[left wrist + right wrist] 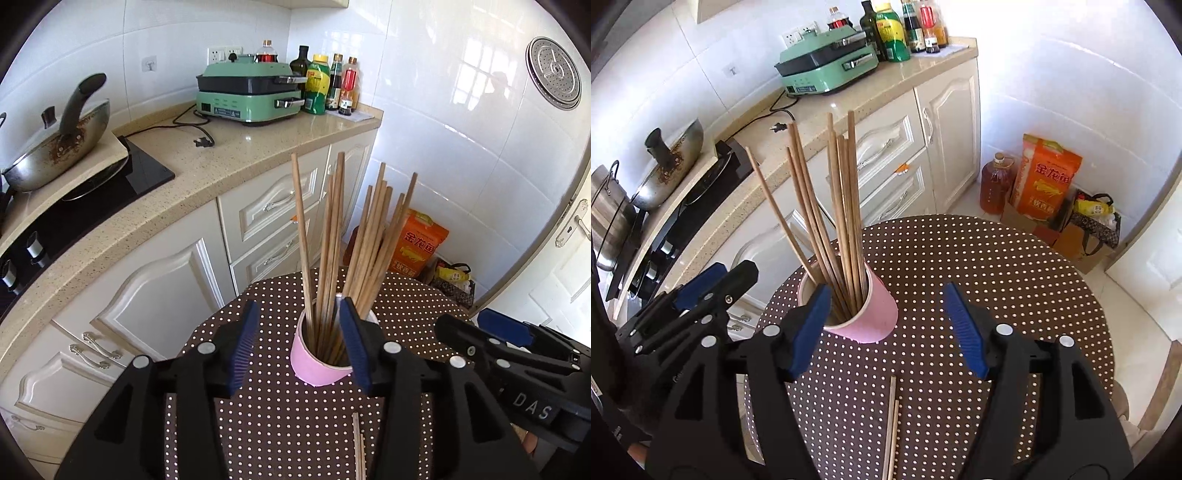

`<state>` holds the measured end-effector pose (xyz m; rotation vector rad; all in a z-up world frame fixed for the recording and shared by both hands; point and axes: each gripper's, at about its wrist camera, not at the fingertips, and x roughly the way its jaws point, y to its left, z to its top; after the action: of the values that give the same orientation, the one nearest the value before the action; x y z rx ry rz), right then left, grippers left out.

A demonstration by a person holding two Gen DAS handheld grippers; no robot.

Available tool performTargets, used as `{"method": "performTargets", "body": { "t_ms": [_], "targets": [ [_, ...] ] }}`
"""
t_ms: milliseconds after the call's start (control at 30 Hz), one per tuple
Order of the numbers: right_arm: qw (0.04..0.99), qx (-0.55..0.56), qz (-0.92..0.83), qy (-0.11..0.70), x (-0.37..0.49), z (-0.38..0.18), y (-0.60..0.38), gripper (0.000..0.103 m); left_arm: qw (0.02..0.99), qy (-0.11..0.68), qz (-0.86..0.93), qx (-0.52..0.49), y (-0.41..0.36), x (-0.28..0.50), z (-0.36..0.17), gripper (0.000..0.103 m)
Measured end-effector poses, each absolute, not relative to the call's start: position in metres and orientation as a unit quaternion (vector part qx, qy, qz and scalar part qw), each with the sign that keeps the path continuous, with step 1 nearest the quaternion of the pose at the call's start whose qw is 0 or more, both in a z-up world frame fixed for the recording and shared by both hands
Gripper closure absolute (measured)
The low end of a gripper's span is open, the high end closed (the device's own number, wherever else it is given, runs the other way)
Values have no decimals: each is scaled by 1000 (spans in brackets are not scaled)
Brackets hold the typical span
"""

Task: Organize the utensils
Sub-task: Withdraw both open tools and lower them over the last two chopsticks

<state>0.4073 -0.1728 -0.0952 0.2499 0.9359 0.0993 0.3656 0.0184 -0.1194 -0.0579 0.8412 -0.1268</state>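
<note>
1. Left wrist view: the left hand-held gripper (301, 345) hangs over the dotted round surface (280, 424) with its blue pads apart and nothing between them. The pink cup (317, 365) stands upright on the surface just beyond the pads, partly covered by the right-hand pad, and holds a sheaf of wooden chopsticks (332, 240) fanning out above its rim.
2. Same view: two loose chopsticks (358, 446) lie flat on the surface nearer the camera than the cup. The right hand-held gripper (491, 339) enters from the right of the cup, seen side-on.
3. Only this view shows the round metal steamer plates (554, 72) hanging on the tiled wall and a door handle (581, 221), both far right of the cup.
4. Right wrist view: the right hand-held gripper (892, 328) is wide open and empty; the cup (864, 321) sits close against its left pad, leaning in the fisheye picture, the chopsticks (834, 206) rising from it.
5. Same view: the loose chopsticks (891, 428) lie below the cup between the black arms. The left hand-held gripper (713, 284) shows left of the cup; its jaws cannot be judged from here.
6. Only this view shows the oil jug (995, 184) on the floor right of the cup, beside the orange rice bag (1047, 177), and a steel pot (607, 206) far left.
7. Both views: behind the cup, a counter carries a green electric cooker (823, 68), sauce bottles (905, 29) and a wok (665, 173).
</note>
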Motion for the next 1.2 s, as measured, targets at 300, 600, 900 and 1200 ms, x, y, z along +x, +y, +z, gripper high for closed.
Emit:
{"method": "performTargets", "body": {
  "t_ms": [300,600,900,1200],
  "targets": [
    [898,105,48,426,364,-68,-179,33,923,381,-52,-24,16,317,-88,55],
    [899,95,52,425,320,-61,-184,30,928,370,-44,-20,11,266,-75,50],
    [880,99,54,462,279,-91,-196,27,914,403,-35,-16,3,216,-100,50],
    [840,76,53,535,254,-161,-192,27,885,464,-24,-10,7,180,-156,50]
  ]
}}
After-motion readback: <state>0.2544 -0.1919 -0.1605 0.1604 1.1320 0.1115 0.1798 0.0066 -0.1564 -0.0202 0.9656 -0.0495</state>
